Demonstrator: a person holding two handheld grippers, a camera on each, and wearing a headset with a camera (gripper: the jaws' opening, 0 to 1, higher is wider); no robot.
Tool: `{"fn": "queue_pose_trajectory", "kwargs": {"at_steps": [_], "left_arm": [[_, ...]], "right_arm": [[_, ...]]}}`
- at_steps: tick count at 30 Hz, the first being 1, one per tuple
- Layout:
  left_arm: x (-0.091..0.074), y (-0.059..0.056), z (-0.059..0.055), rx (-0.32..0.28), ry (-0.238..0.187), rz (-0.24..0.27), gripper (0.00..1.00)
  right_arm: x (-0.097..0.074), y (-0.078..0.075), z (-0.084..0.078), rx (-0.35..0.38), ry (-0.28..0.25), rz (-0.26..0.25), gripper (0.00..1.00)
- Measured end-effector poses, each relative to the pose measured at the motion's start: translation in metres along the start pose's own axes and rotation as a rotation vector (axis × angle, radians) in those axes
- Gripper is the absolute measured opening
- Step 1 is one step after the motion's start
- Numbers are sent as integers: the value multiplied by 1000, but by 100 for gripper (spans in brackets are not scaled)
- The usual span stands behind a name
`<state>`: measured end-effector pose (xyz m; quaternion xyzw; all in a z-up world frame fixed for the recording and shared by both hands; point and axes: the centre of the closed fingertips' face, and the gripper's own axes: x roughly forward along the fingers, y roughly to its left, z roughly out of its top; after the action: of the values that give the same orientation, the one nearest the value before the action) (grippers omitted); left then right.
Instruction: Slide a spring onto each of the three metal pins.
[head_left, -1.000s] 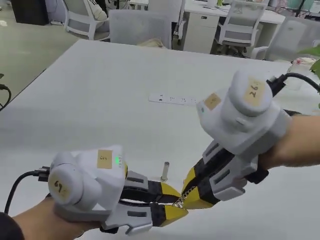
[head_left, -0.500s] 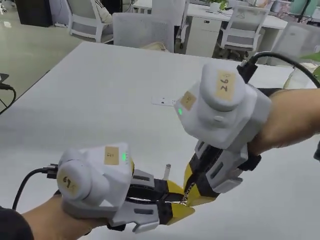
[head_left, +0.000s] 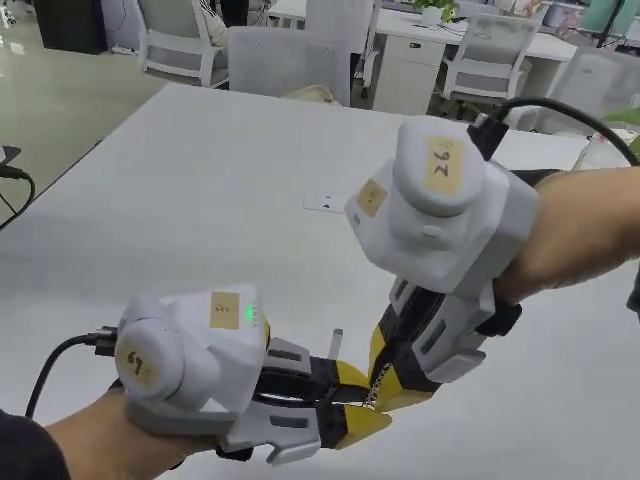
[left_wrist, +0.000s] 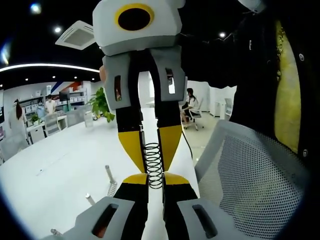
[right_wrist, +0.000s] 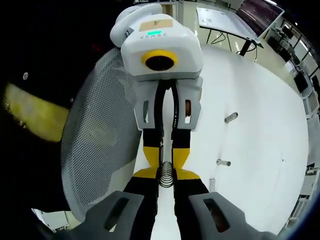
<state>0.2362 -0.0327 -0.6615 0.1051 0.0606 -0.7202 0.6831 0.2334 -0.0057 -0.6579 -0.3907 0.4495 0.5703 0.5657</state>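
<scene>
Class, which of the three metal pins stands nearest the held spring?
The pin right beside the spring; the other two stand farther off, lower in the left gripper view.

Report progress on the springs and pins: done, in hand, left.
Done: perhaps one; the nearest pin looks coiled, but too small to be sure. In hand: one spring, pinched between left gripper and right gripper. Left: this spring, plus the middle pin and far pin, both apparently bare.
</scene>
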Motion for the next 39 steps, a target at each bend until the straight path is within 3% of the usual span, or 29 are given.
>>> {"fn": "queue_pose_trajectory", "kwargs": {"at_steps": [28,39], "left_arm": [[3,7,0,-43,-17,20,3],[-2,10,-6,-49,10,26,7]], "right_arm": [[-1,-6,-1,16,-11,-13,7],[-2,-11,-3,21,-13,-19,7]]}}
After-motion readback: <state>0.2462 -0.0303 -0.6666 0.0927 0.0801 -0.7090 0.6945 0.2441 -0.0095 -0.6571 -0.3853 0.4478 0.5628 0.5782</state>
